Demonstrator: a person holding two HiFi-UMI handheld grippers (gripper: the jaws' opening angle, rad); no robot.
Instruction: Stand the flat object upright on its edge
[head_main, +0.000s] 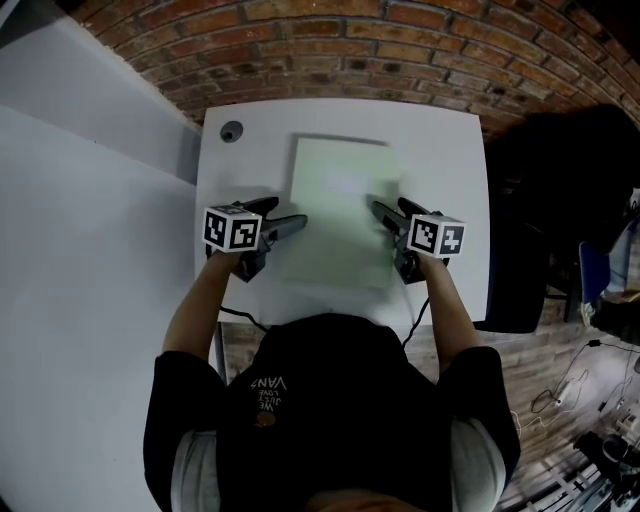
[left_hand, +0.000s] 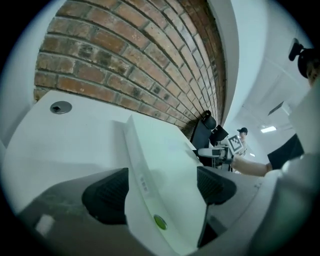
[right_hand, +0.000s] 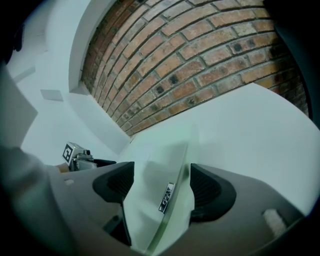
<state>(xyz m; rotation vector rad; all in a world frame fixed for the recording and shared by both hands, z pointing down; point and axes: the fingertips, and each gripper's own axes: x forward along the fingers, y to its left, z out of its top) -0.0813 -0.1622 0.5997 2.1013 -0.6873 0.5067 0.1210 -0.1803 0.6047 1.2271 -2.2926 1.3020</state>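
Person's dark hood (head_main: 320, 400) at frame bottom; beyond it, left gripper (head_main: 290, 225) and right gripper (head_main: 385, 215) each clamp a side edge of the white flat object (head_main: 340, 190) mid-frame on the table (head_main: 445, 140), so grasp stage, I judge, and next both must lift together and tip it onto one edge.

Dim, even light with a greenish cast; a ceiling lamp (left_hand: 268, 129) burns bright. The white flat object (head_main: 340, 215) nearly melts into the pale desk (head_main: 450, 150) (slightly blurred there). Gripper views bulge toward dark round rims; left tongs (left_hand: 160, 187) and right tongs (right_hand: 159, 185) look soft.
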